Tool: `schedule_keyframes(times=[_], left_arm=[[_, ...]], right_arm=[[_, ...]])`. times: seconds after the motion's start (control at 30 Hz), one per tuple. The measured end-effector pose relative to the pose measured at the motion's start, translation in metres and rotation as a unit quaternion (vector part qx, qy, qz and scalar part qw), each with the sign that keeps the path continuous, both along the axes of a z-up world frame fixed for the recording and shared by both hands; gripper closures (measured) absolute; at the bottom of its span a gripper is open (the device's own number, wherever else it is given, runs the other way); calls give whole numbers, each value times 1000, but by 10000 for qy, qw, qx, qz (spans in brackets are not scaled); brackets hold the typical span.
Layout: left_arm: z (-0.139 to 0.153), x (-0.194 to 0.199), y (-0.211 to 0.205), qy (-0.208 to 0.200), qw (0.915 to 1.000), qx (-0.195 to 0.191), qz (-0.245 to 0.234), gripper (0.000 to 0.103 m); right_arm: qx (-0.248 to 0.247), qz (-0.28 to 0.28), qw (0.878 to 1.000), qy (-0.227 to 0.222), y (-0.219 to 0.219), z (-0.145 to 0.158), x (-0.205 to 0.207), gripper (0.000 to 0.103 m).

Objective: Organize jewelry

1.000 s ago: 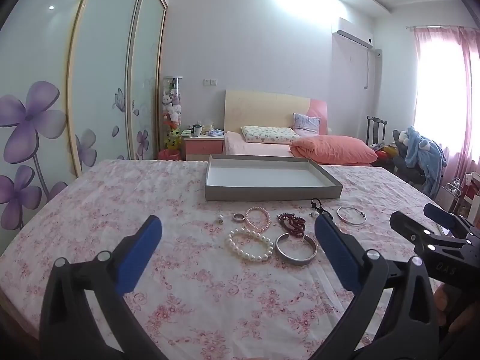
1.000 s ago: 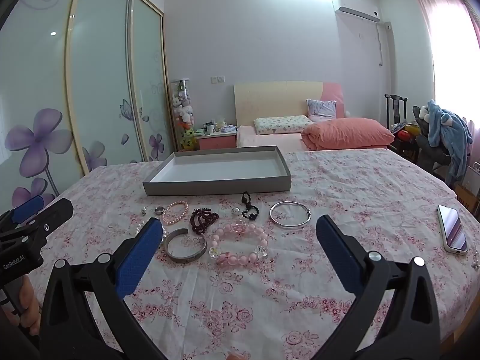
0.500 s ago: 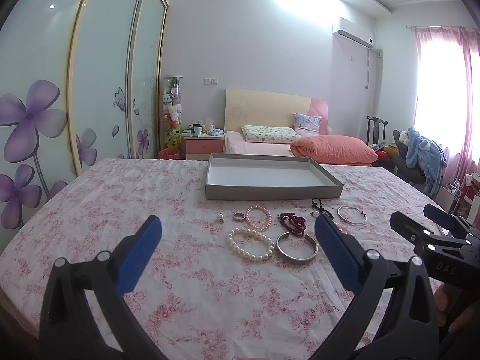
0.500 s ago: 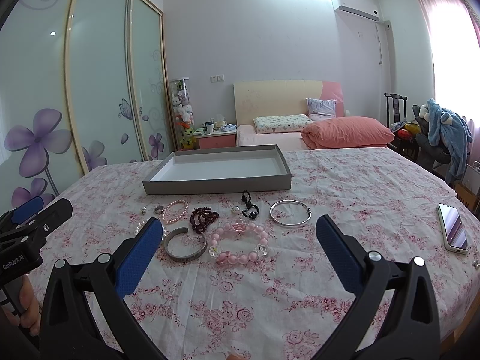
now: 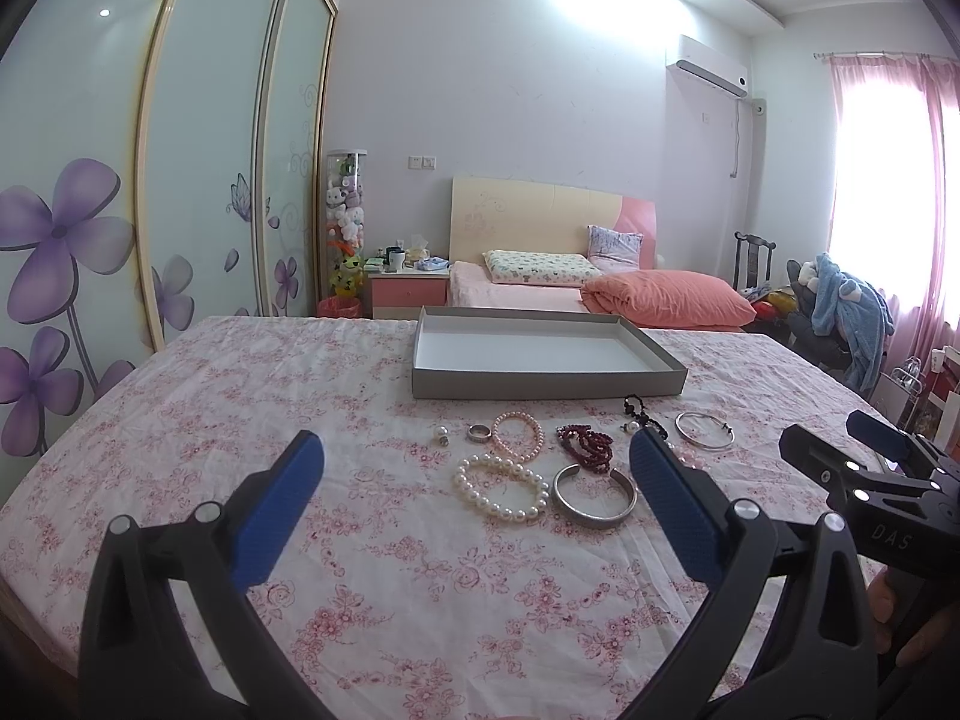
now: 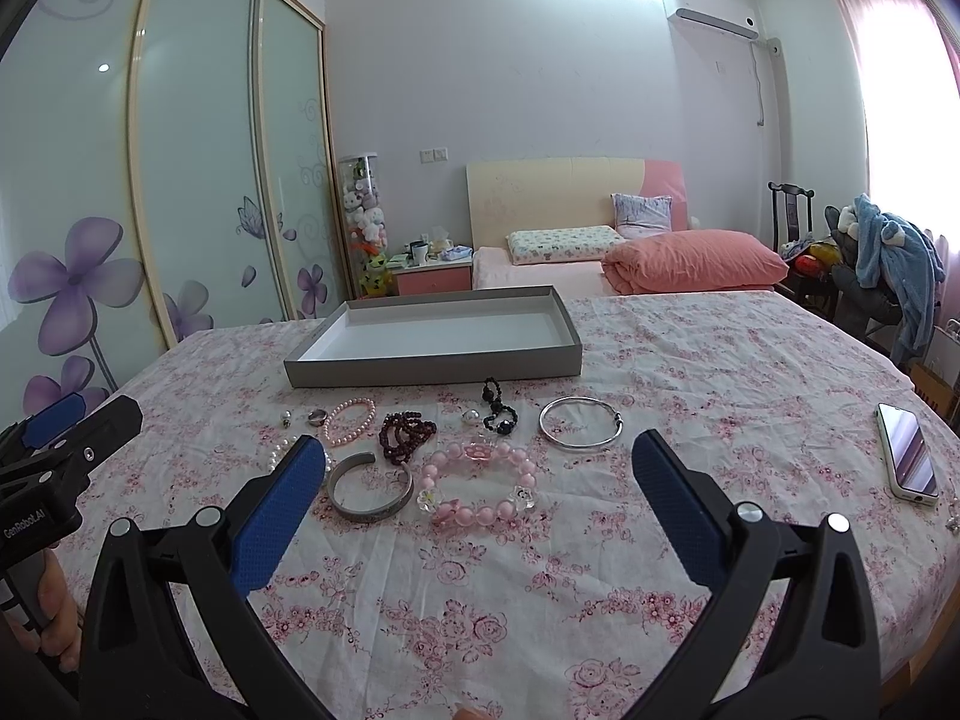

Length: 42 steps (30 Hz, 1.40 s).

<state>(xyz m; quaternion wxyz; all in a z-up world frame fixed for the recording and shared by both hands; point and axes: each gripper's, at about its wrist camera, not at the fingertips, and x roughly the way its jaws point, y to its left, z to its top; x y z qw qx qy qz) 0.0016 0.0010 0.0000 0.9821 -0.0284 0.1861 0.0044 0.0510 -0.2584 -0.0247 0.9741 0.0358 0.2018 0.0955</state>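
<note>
A shallow grey box (image 5: 546, 384) (image 6: 432, 363) with a white inside stands empty on the floral tablecloth. Jewelry lies in front of it: a white pearl bracelet (image 5: 503, 487), a small pink pearl bracelet (image 5: 518, 435) (image 6: 349, 420), a dark red bead bracelet (image 5: 585, 444) (image 6: 405, 435), a silver cuff (image 5: 594, 493) (image 6: 369, 485), a thin silver bangle (image 5: 703, 438) (image 6: 579, 423), a black bead piece (image 6: 497, 407), a ring (image 5: 479, 432) and a big pink bead bracelet (image 6: 477, 483). My left gripper (image 5: 474, 456) is open and empty, short of the pearls. My right gripper (image 6: 477, 459) is open and empty over the pink beads.
A phone (image 6: 907, 457) lies near the table's right edge. A bed (image 5: 540, 294), a pink nightstand (image 5: 408, 291) and a chair with clothes (image 5: 840, 312) stand behind the table. Sliding wardrobe doors (image 5: 180, 180) are on the left.
</note>
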Motion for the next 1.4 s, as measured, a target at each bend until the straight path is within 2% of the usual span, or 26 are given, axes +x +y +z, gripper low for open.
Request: schedule_keyframes(times=[1.27, 1.4], left_arm=[[0, 1, 0, 20, 10000, -13, 1, 4], [-8, 3, 4, 99, 9999, 29, 11, 4]], right_arm=[[19, 4, 10000, 49, 1, -4, 1, 2], [126, -4, 9997, 200, -7, -17, 8, 2]])
